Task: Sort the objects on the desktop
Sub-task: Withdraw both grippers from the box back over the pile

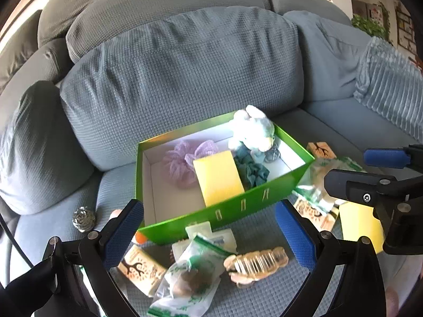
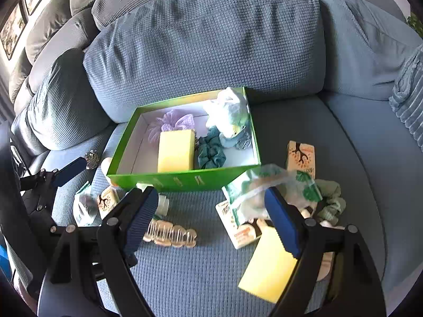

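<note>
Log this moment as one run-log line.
left tool: open, empty | right tool: open, empty | green box: holds sponge, scrunchies, plush | hair claw: outside

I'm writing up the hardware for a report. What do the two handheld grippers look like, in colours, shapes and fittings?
Both look alike. The left gripper and right gripper each have two matte black angular arms with round silver rivets at the joints. Each finger carries a flat rectangular blue pad with a fine ribbed texture. A cross-head screw shows on the right gripper's body in the left wrist view. No printed markings show.
</note>
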`<state>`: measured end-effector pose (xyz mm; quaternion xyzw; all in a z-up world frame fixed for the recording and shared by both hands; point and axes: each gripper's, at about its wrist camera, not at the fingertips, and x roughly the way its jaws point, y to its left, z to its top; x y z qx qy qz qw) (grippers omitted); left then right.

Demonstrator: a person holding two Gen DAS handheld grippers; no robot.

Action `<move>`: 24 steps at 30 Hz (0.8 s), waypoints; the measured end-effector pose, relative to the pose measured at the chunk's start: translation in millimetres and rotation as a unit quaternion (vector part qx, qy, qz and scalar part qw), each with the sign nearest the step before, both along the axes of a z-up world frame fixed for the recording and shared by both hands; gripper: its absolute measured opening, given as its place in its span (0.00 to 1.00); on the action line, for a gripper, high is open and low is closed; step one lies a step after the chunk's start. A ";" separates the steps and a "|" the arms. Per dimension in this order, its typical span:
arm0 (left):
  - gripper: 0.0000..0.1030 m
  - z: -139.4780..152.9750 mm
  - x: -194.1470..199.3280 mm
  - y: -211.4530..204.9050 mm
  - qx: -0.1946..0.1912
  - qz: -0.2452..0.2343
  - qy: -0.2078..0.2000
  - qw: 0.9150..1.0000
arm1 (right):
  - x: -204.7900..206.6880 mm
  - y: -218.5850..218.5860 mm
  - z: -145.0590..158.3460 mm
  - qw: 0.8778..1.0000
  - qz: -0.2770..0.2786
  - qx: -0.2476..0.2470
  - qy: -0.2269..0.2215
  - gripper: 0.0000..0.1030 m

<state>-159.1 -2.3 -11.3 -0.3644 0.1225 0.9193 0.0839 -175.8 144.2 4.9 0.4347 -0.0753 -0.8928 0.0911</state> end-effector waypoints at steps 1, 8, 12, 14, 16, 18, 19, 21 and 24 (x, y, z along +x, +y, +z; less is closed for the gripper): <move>0.97 -0.4 3.6 0.3 0.000 -0.001 0.001 1.000 | 2.3 -1.9 -0.6 1.000 0.002 0.002 0.000 0.81; 0.97 -5.1 22.7 -0.9 0.009 -0.020 -0.009 1.000 | 16.8 -13.0 -8.6 1.000 0.020 -0.010 -0.012 0.81; 0.97 -13.0 34.1 -2.6 0.012 -0.034 -0.019 0.999 | 24.2 -20.1 -14.8 0.999 0.028 -0.016 -0.019 0.81; 0.97 -17.2 38.4 -3.6 0.011 -0.038 -0.023 0.999 | 27.1 -23.3 -18.0 0.999 0.032 -0.019 -0.023 0.81; 0.97 -20.1 41.2 -5.0 0.013 -0.037 -0.028 0.999 | 29.1 -25.6 -20.8 0.999 0.035 -0.021 -0.026 0.81; 0.97 -23.0 44.3 -6.7 0.018 -0.038 -0.034 0.999 | 30.4 -27.4 -23.5 0.999 0.038 -0.021 -0.030 0.81; 0.97 -23.5 45.9 -7.4 0.018 -0.037 -0.034 0.999 | 31.4 -28.0 -24.8 0.999 0.038 -0.021 -0.032 0.81; 0.97 -25.0 48.5 -7.1 0.014 -0.033 -0.034 0.999 | 32.9 -29.4 -26.5 0.999 0.038 -0.017 -0.033 0.81; 0.97 -26.5 51.2 -8.6 0.018 -0.027 -0.034 0.999 | 35.0 -31.0 -28.5 0.999 0.036 -0.011 -0.032 0.81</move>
